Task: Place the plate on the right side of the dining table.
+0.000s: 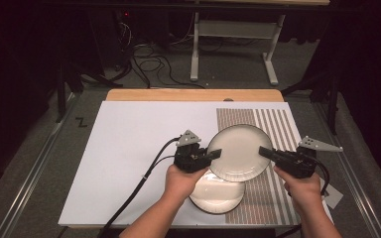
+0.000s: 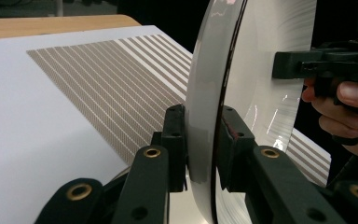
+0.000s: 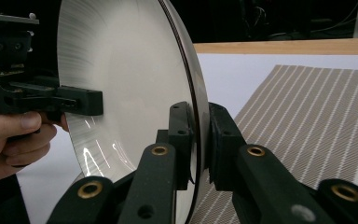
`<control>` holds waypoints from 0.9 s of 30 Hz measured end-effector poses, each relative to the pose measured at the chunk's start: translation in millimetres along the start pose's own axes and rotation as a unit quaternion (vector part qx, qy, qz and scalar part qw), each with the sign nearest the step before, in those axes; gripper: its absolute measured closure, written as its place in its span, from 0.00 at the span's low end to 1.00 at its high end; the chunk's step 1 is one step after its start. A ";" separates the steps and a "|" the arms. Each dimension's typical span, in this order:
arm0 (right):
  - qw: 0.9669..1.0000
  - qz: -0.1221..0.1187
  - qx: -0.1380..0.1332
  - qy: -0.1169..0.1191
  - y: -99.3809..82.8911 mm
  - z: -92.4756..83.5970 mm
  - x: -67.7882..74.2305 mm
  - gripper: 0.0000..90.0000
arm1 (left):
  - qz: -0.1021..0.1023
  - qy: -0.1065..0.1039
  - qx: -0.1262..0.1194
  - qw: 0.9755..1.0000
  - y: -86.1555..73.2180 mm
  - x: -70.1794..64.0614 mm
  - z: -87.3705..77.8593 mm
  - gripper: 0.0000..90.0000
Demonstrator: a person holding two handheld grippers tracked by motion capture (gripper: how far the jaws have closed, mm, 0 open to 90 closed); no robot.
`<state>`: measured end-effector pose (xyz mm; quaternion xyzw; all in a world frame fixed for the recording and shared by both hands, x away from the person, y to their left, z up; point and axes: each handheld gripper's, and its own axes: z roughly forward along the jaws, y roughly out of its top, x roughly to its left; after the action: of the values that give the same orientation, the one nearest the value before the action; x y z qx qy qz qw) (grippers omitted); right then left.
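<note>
A white plate (image 1: 238,151) with a dark rim hangs above the table, held by both grippers. My left gripper (image 1: 214,154) is shut on its left rim, my right gripper (image 1: 264,152) on its right rim. In the left gripper view the plate (image 2: 261,70) stands edge-on between the jaws of the left gripper (image 2: 204,144), with the right gripper (image 2: 289,63) clamped on the far rim. In the right gripper view the plate (image 3: 126,79) sits between the jaws of the right gripper (image 3: 199,140), and the left gripper (image 3: 91,102) grips the far edge. A second plate (image 1: 217,196) lies on the table below, partly covered.
A white mat (image 1: 139,148) covers the wooden table (image 1: 193,94), with a brown striped patch (image 1: 273,121) at its right. Black cables (image 1: 139,186) trail from the left gripper across the mat. A desk frame (image 1: 233,44) and floor cables stand beyond the table.
</note>
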<state>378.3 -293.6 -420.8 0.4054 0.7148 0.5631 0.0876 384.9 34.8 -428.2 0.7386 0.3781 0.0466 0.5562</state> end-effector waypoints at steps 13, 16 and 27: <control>0.999 0.024 -0.009 -0.035 -3.4 -13.0 -41.8 0.92 | -0.008 -0.013 0.017 1.000 11.7 4.9 52.0 0.83; 0.999 0.028 -0.012 -0.040 -4.4 -14.8 -47.8 0.92 | -0.013 -0.016 0.020 1.000 12.8 5.4 63.1 0.83; 0.996 0.058 -0.016 -0.067 -16.0 -27.2 -74.7 0.92 | -0.012 -0.014 0.050 0.999 20.2 2.2 99.7 0.81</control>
<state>403.8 -364.9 -450.1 0.4816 0.6736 0.5499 0.1088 445.6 -44.2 -449.3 0.7615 0.3814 0.0104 0.5240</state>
